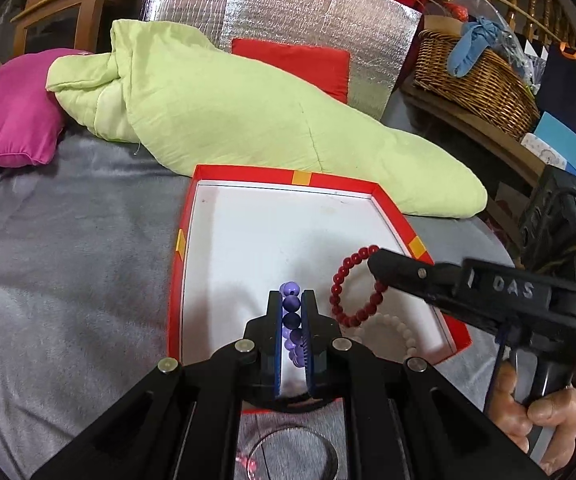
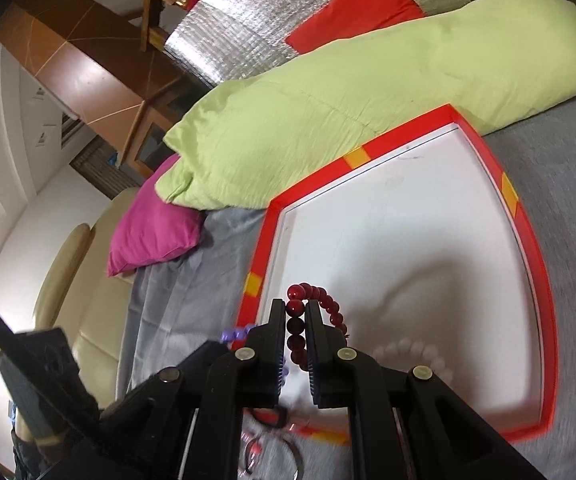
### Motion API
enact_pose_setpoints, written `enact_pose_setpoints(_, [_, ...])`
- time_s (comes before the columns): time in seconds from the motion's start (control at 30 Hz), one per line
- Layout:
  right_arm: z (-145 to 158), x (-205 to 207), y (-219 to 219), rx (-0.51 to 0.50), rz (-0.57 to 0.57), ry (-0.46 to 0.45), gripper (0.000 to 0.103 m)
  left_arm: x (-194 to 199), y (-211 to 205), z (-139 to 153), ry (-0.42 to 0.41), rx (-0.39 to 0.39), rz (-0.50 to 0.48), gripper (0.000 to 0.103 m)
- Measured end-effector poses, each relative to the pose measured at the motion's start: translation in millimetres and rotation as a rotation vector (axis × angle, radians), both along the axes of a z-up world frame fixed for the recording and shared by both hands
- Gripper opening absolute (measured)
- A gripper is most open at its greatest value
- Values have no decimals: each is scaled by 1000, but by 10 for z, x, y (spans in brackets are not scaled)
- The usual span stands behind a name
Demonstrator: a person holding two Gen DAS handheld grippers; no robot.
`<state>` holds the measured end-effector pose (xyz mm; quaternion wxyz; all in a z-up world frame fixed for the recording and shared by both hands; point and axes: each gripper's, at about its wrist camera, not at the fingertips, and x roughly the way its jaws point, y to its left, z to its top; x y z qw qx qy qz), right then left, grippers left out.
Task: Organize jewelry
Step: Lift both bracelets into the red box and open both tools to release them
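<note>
While both of my grippers sit over the shallow red-rimmed box with the white floor and yellow tape tabs [image 1: 192,216], each has its jaws pinched on a string of beads. My left gripper [image 1: 291,298] is nearly closed on the purple round-bead bracelet [image 1: 291,320]; the beads run in a line between its fingers, above the near part of the box floor. My right gripper [image 2: 296,306] is likewise narrowed onto the dark red round-bead bracelet [image 2: 297,334], clamping one side of the loop while the rest of the loop hangs free to the right of the fingers. From the left wrist view the red loop [image 1: 351,284] sits near the box's right wall. A white bead bracelet [image 1: 391,330] lies on the box floor, just beside the red one, toward the near right corner. The box rests on a grey blanket [image 1: 68,280]; a pale green quilted comforter [image 1: 228,104] lies bunched behind it, touching the far rim, beside a magenta cushion [image 1: 8,120].
</note>
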<state>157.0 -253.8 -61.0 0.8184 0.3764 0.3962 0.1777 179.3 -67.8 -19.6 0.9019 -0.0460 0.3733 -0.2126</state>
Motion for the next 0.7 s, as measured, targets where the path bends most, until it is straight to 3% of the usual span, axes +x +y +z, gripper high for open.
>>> enact_pose_setpoints(0.5, [-262, 187, -495, 2, -173, 87, 14, 141, -123, -45, -5, -12, 47, 11])
enact_pose_setpoints(0.57, [-261, 174, -546, -1, -187, 94, 15, 132, -134, -29, -10, -10, 53, 18])
enact_pose_setpoints(0.63, [-256, 156, -582, -6, -196, 98, 17, 104, -146, -13, -19, 0, 62, 46])
enact_pose_setpoints(0.7, [-243, 128, -618, -7, -198, 97, 22, 69, -161, 10, -35, 21, 69, 53])
